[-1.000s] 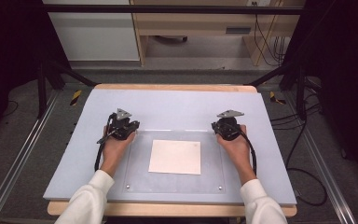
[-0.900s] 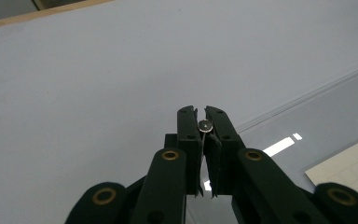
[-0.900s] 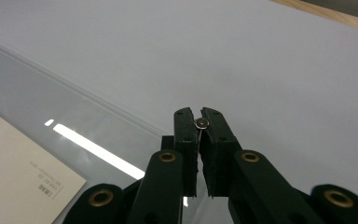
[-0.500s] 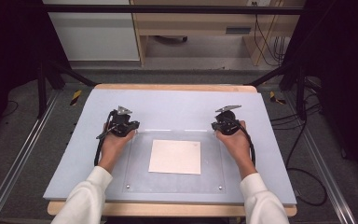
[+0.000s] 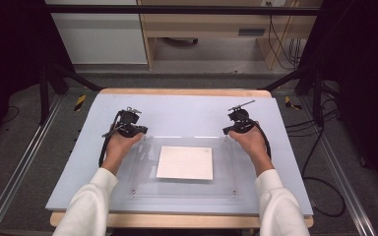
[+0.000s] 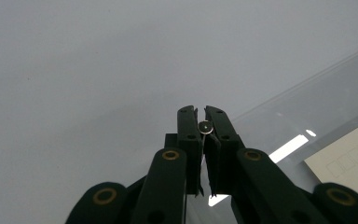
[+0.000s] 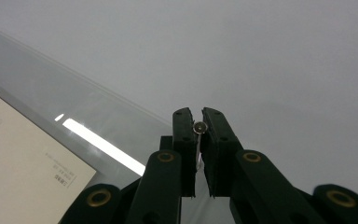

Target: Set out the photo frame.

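Screws: small round-headed, one pinched between each gripper's jaws, left screw (image 6: 205, 126), right screw (image 7: 199, 126).
Left gripper (image 6: 200, 110): nearly closed on its screw, above acrylic plate (image 5: 187, 182) far-left corner.
Right gripper (image 7: 196, 111): likewise, far-right corner.

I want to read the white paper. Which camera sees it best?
The high view: the whole white paper lies under the clear plate, though its print is too small to read. The left gripper view catches one corner with faint boxes; the right gripper view shows an edge with tiny print.

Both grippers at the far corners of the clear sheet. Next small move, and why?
Probably lift both together, straight up and level. The left gripper and right gripper each look shut on a small corner peg of the clear sheet, which covers the white paper; uneven lifting could tilt it.
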A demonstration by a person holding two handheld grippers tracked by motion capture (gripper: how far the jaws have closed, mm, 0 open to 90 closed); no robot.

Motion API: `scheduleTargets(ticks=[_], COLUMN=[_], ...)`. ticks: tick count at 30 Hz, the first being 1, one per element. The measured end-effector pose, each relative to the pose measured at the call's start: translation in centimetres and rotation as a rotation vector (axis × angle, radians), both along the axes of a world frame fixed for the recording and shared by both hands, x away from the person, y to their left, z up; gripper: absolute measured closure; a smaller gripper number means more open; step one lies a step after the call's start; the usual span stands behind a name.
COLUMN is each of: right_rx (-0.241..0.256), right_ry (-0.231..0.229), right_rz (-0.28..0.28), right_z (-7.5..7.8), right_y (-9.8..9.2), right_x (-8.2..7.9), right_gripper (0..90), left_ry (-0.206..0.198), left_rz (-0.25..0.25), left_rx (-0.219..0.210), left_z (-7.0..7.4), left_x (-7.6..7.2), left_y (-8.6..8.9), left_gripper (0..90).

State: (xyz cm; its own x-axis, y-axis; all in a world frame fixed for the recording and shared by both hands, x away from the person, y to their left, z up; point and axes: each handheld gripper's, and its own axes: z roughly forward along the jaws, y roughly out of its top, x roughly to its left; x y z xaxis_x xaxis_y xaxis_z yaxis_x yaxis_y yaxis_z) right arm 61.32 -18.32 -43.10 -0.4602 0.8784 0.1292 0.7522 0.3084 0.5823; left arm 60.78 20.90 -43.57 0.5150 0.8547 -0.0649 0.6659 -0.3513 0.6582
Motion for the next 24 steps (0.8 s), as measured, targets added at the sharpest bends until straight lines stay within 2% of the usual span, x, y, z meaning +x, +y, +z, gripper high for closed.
scheduleTargets(ticks=[7,10,12,13,14,15,16,18,21,22,23,24], right_rx=[0.017,0.005,-0.013,-0.021,-0.021,-0.035,-0.055,-0.074,-0.062,-0.049,-0.049,-0.046], right_ry=[-0.031,-0.04,-0.047,-0.066,-0.066,-0.093,-0.142,-0.191,-0.228,-0.268,-0.268,-0.312], right_rz=[0.005,0.004,0.007,0.0,0.0,-0.002,-0.006,0.0,-0.007,0.0,0.0,0.013], right_z=[-0.2,-0.2,-0.1,-0.1,-0.1,0.0,0.3,0.5,0.8,1.0,1.0,1.1], right_y=[-0.2,0.0,0.0,0.0,0.0,-0.1,-0.6,-1.1,-1.6,-2.0,-2.0,-2.4], right_x=[-0.6,-0.7,-0.9,-1.1,-1.1,-1.4,-2.4,-3.6,-5.0,-6.6,-6.6,-8.2], right_gripper=[83.1,83.1,79.5,75.6,75.6,72.5,65.8,63.1,58.6,53.2,53.2,47.4], left_ry=[0.016,0.018,0.021,0.024,0.024,0.021,0.024,0.03,0.036,0.039,0.045,0.046], left_rz=[-0.013,-0.013,-0.014,-0.014,-0.014,-0.018,-0.022,-0.023,-0.019,-0.02,-0.02,-0.016], left_rx=[0.019,0.017,0.017,0.02,0.02,0.028,0.034,0.036,0.038,0.039,0.036,0.033], left_z=[0.2,0.2,0.2,0.2,0.2,0.2,0.3,0.3,0.3,0.3,0.4,0.4], left_x=[0.1,0.1,0.1,0.1,0.1,0.1,0.1,0.2,0.3,0.4,0.4,0.5], left_y=[-0.1,-0.1,0.0,-0.2,-0.2,-0.2,-0.2,-0.2,-0.2,-0.2,-0.2,-0.2], left_gripper=[84.6,84.6,84.6,84.6,84.6,84.6,84.6,84.5,84.6,84.6,84.6,84.6])
